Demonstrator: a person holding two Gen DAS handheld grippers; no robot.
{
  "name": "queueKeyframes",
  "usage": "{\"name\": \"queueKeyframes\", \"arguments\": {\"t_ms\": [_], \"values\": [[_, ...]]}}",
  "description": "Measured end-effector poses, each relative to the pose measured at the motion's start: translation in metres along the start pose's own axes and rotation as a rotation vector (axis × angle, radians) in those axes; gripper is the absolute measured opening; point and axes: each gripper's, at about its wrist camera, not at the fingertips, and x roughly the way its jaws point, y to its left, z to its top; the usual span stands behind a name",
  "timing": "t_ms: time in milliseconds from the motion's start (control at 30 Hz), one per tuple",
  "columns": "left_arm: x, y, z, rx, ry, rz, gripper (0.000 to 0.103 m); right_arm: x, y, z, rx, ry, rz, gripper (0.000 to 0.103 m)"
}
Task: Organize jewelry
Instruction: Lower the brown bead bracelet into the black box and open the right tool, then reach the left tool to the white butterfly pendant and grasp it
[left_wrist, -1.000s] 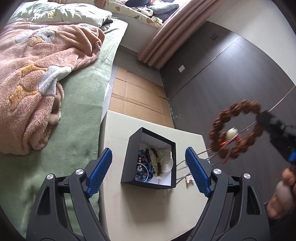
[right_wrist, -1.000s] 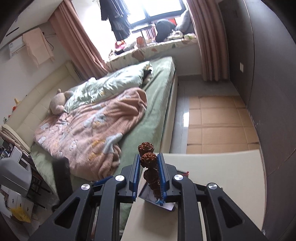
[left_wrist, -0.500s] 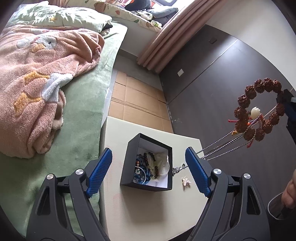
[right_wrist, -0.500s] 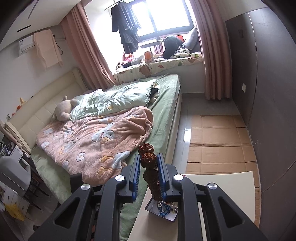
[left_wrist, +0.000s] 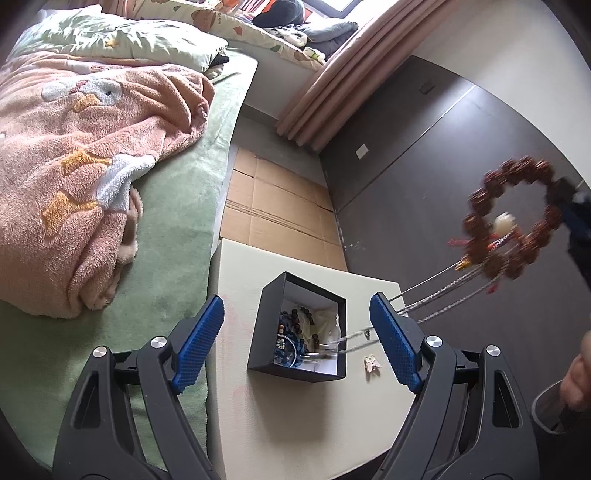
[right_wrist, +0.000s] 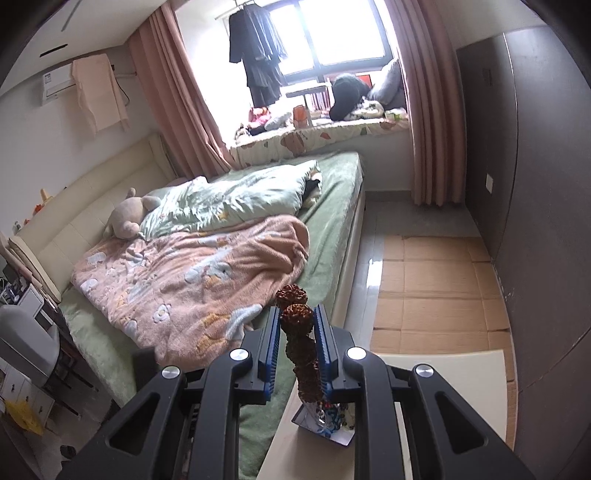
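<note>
Black open-topped jewelry box (left_wrist: 295, 371) standing square on the cream table (left_wrist: 295, 424), white-lined inside, holding a tangle of blue beads (left_wrist: 291, 343), a dark brown bead strand (left_wrist: 308, 325) and a crumpled pale wrapper (left_wrist: 328, 319). Small pale butterfly-shaped charm (left_wrist: 371, 363) lying flat on the table just right of the box. Rough reddish-brown seed-bead bracelet (left_wrist: 508, 219) raised well above and to the right of the box, hanging as an open ring, blurred, with one cream bead (left_wrist: 504, 223) and red tassel ends. Silver chains (left_wrist: 439, 295) strung taut from the bracelet down into the box, tangled with its contents.
</note>
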Motion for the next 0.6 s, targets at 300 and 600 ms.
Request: {"name": "queueKeyframes", "arguments": {"t_ms": [300, 600], "values": [[-0.005, -0.002, -0.004, 0.025, 0.006, 0.010, 0.087, 0.067, -0.024, -0.047, 0.071, 0.154, -0.009, 0.021], [-0.002, -0.012, -0.013, 0.063, 0.018, 0.041, 0.097, 0.083, -0.071, -0.097, 0.173, 0.191, -0.064, 0.064]]}}
